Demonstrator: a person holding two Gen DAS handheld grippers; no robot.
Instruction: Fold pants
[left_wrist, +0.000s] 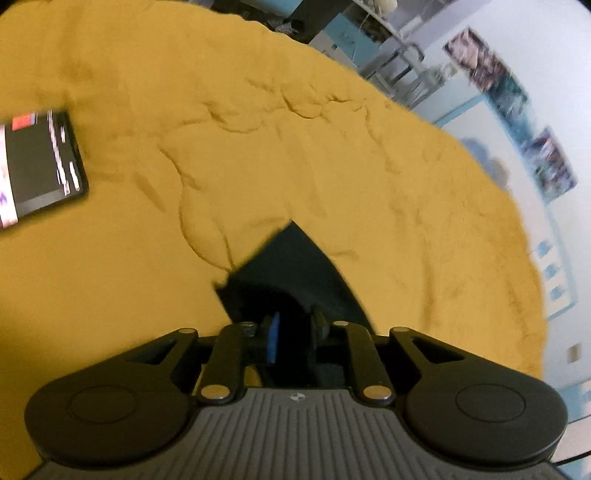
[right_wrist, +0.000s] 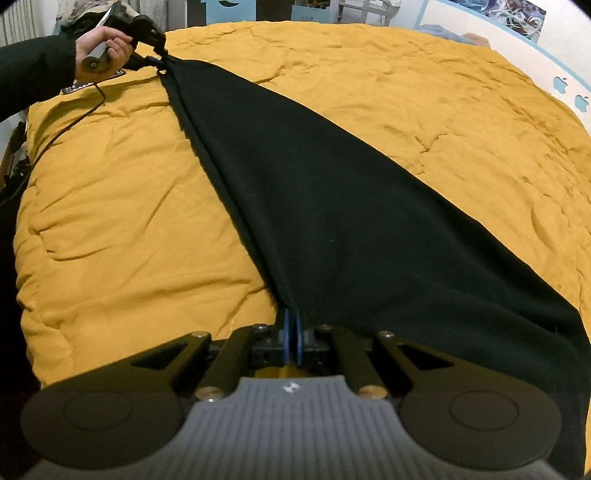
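No legible txt; apple logos (right_wrist: 561, 85) on wall; phone screen (left_wrist: 40, 166) blurred.

Both views: strong fisheye bending, black vignette at corners. Warm, even indoor light, source unseen; no glare. Left wrist view motion-blurred: phone (left_wrist: 40, 166) at left edge smeared, wall posters (left_wrist: 513, 96) streaked. Right wrist view sharper; yellow duvet (right_wrist: 129, 221) creases crisp, black pants (right_wrist: 332, 221) dark, near-featureless.
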